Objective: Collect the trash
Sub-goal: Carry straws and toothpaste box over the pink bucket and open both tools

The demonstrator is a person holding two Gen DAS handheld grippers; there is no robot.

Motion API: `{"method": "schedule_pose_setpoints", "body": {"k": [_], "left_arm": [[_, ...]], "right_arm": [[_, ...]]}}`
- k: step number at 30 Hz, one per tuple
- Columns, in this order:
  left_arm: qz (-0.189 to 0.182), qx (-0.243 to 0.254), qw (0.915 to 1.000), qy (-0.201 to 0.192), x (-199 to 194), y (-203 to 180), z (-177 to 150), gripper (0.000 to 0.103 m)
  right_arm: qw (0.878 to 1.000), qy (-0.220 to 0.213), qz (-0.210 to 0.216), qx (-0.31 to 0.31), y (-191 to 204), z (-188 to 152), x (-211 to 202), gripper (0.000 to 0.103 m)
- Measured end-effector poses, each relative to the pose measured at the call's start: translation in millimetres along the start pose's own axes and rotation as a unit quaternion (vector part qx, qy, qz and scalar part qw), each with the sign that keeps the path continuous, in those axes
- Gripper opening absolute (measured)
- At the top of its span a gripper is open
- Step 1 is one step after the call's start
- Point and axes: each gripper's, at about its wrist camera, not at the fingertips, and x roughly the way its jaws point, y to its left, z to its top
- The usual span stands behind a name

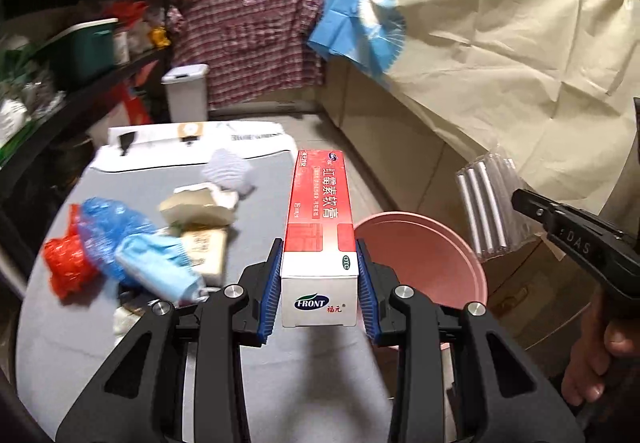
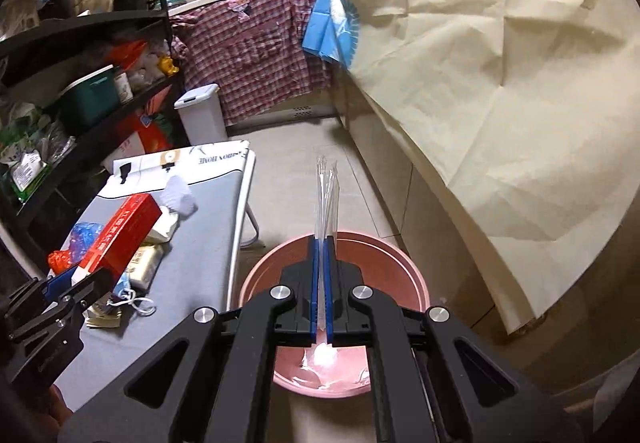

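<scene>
Trash lies scattered across the grey padded ironing board (image 1: pixel 80 343) that fills the left half of the left wrist view: a crumpled red plastic bag (image 1: pixel 64 263), a blue crinkled plastic bag (image 1: pixel 108 223), a light blue face mask (image 1: pixel 160 267), beige paper packets (image 1: pixel 200 239) and a white crumpled cloth (image 1: pixel 228 171) further up toward the middle of the frame. The left gripper (image 1: pixel 319 279) sits at the bottom centre of its own view, its blue-padded fingers (image 1: pixel 270 283) clenched on the white end of a long red and white cardboard medicine box (image 1: pixel 318 219), which points away from the camera toward the upper centre. In the right wrist view the same box (image 2: pixel 120 231) appears at left, tilted above the board (image 2: pixel 192 271), with the left gripper (image 2: pixel 64 287) at the lower left edge. The right gripper (image 2: pixel 320 283) is at the bottom centre of its view, its blue pads (image 2: pixel 314 283) pressed nearly together on a clear plastic packet of white straws (image 2: pixel 326 195) that stands upward from them. Directly beneath it on the tiled floor is a round pink plastic basin (image 2: pixel 416 283) with some clear and white scraps (image 2: pixel 324 355) at its bottom. In the left wrist view the basin (image 1: pixel 432 255) is just right of the box, and the straw packet (image 1: pixel 488 211) hangs at the right with the right gripper (image 1: pixel 520 199) gripping its edge. A cream paper sheet (image 1: pixel 500 63) drapes the upper right.
</scene>
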Motion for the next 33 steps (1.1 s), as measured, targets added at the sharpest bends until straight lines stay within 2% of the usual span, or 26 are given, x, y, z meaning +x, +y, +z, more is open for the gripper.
{"method": "schedule_pose_setpoints", "body": {"k": [15, 25, 28, 31, 33], "left_arm": [[-0.052, 0.028, 0.9972, 0.047, 80.7, -36.6, 12.3, 0.034], [-0.068, 0.033, 0.9944, 0.074, 109.7, -45.6, 3.2, 0.034], [-0.067, 0.039, 0.9938, 0.079, 114.1, -48.7, 2.7, 0.035], [-0.072, 0.037, 0.9933, 0.082, 115.2, -48.7, 3.4, 0.044], [-0.074, 0.035, 0.9934, 0.080, 112.9, -47.7, 4.4, 0.044]], "right_arm": [[0.999, 0.037, -0.016, 0.018, -31.7, -5.4, 47.2, 0.003], [0.998, 0.056, -0.016, 0.029, -40.2, -10.3, 65.5, 0.003], [0.998, 0.060, -0.018, 0.023, -39.7, -12.8, 68.7, 0.007], [0.997, 0.066, -0.023, 0.028, -41.8, -12.8, 72.2, 0.010], [0.997, 0.068, -0.026, 0.033, -43.8, -13.4, 73.2, 0.018]]}}
